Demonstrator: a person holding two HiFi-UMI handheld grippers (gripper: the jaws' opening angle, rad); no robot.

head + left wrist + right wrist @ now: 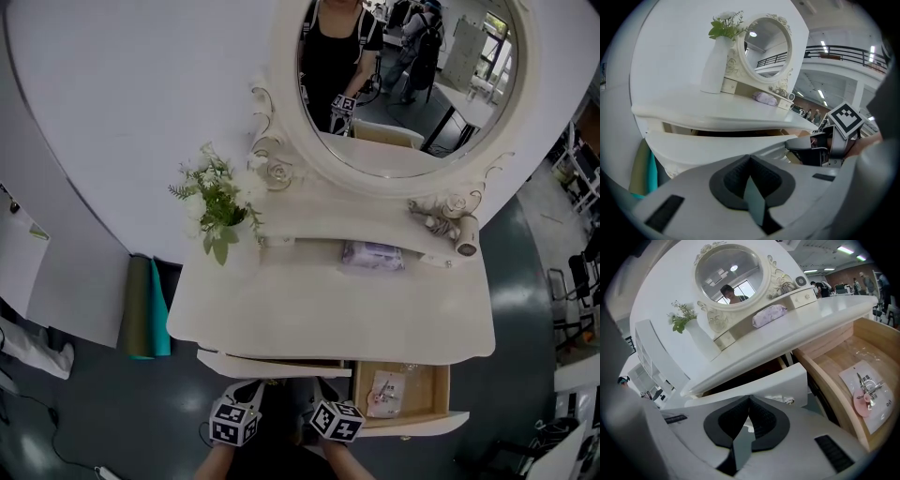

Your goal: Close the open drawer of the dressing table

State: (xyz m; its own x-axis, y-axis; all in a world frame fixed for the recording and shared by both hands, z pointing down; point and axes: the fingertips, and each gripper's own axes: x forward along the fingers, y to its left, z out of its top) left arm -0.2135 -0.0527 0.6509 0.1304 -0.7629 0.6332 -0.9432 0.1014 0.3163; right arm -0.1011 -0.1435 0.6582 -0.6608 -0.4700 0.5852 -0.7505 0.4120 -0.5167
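Drawer [412, 427] pulled well out of the dressing table [328, 314], lying just to the right of my right gripper [325, 394].

Its white front runs side to side, about level with those fingertips, and I judge it must be pushed straight away from me; the left gripper [248, 394] is further off on the other side; both pairs of jaws are pressed together on nothing; dead ahead of the fingers is a second drawer front [757, 385], only slightly ajar; a flat packet [868, 391] lies low on the wooden drawer bottom; beyond are the pale tabletop, the oval mirror [408, 84], the white wall and the dark floor [94, 412].
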